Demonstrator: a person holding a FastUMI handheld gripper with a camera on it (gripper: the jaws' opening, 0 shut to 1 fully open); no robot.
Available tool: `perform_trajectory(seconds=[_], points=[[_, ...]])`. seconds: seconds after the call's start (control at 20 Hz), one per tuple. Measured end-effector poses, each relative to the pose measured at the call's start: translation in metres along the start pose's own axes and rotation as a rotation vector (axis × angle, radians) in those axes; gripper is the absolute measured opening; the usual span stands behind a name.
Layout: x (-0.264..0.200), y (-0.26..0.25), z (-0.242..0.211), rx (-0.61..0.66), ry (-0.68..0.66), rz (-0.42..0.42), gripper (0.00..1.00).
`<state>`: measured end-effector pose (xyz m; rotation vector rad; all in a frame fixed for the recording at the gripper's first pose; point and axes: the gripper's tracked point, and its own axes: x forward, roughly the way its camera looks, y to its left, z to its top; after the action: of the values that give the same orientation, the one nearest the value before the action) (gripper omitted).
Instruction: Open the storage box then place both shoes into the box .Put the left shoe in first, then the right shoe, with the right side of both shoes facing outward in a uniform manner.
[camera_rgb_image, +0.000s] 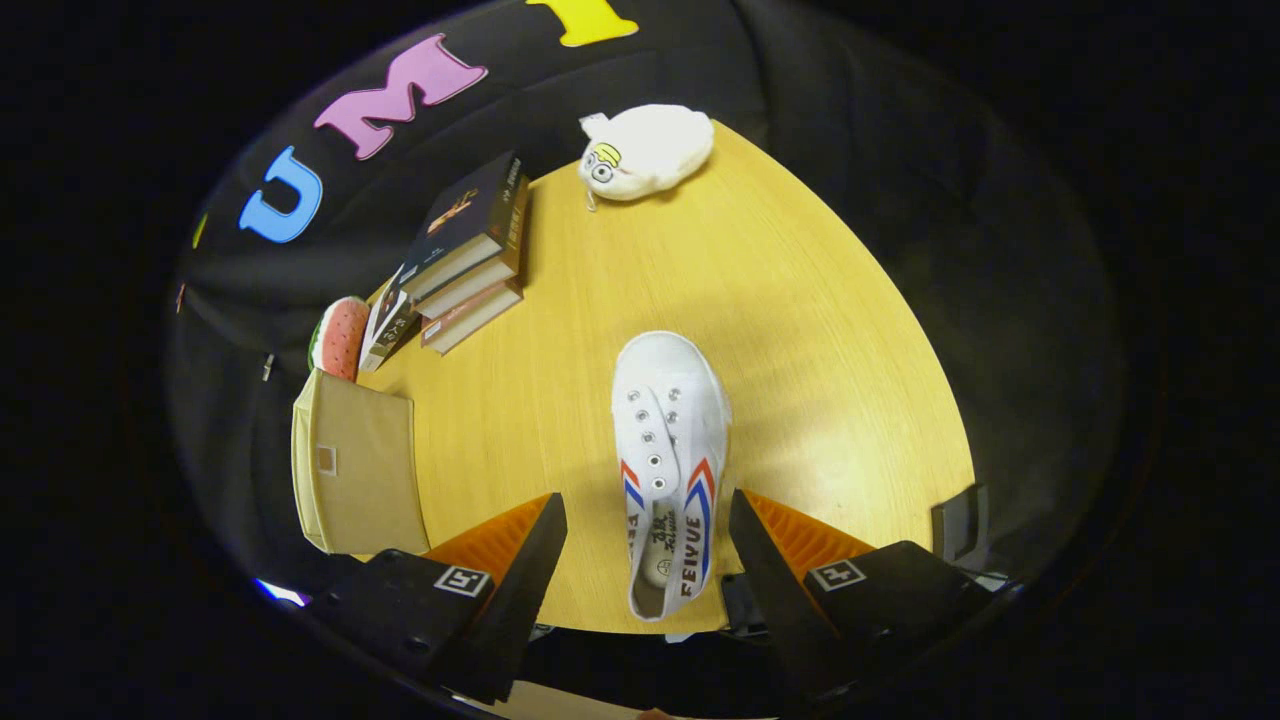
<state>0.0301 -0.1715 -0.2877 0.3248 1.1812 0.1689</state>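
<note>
A white canvas shoe (668, 460) with red and blue chevrons lies on the wooden table (800, 330), toe pointing away from me and heel at the table's near edge. My gripper (648, 515) is open, and the shoe's heel half lies between the two fingers without either touching it. To the left of the fingers stands the beige fabric storage box (355, 465) at the table's left edge; its lid looks closed. I see one shoe.
A stack of books (472, 255) lies at the far left, with a watermelon-patterned thing (338, 335) beside the box. A white plush toy (645, 152) sits at the far end. A dark clamp (960, 525) grips the right edge.
</note>
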Motion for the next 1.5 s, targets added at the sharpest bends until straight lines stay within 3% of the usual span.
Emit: perform_trajectory(seconds=[0.3, 0.55, 0.85, 0.9, 0.95, 1.05, 1.2, 1.25, 1.3, 1.35, 1.5], points=[[0.027, -0.038, -0.006, 0.081, 0.062, -0.05, 0.99], [0.052, -0.046, -0.013, -0.003, 0.113, -0.101, 0.99], [0.071, -0.033, -0.014, -0.084, 0.153, -0.09, 0.97], [0.074, -0.021, -0.015, -0.093, 0.16, -0.05, 0.95], [0.073, -0.018, -0.015, -0.075, 0.17, -0.059, 0.78], [0.075, -0.02, -0.018, -0.068, 0.175, -0.056, 0.54], [0.071, -0.021, -0.016, 0.013, 0.162, -0.01, 0.46], [0.071, -0.023, -0.015, 0.036, 0.163, 0.011, 0.32], [0.07, -0.021, -0.016, 0.07, 0.159, 0.031, 0.29], [0.068, -0.023, -0.014, 0.092, 0.162, 0.053, 0.19], [0.067, -0.016, -0.019, 0.162, 0.156, 0.089, 0.11]])
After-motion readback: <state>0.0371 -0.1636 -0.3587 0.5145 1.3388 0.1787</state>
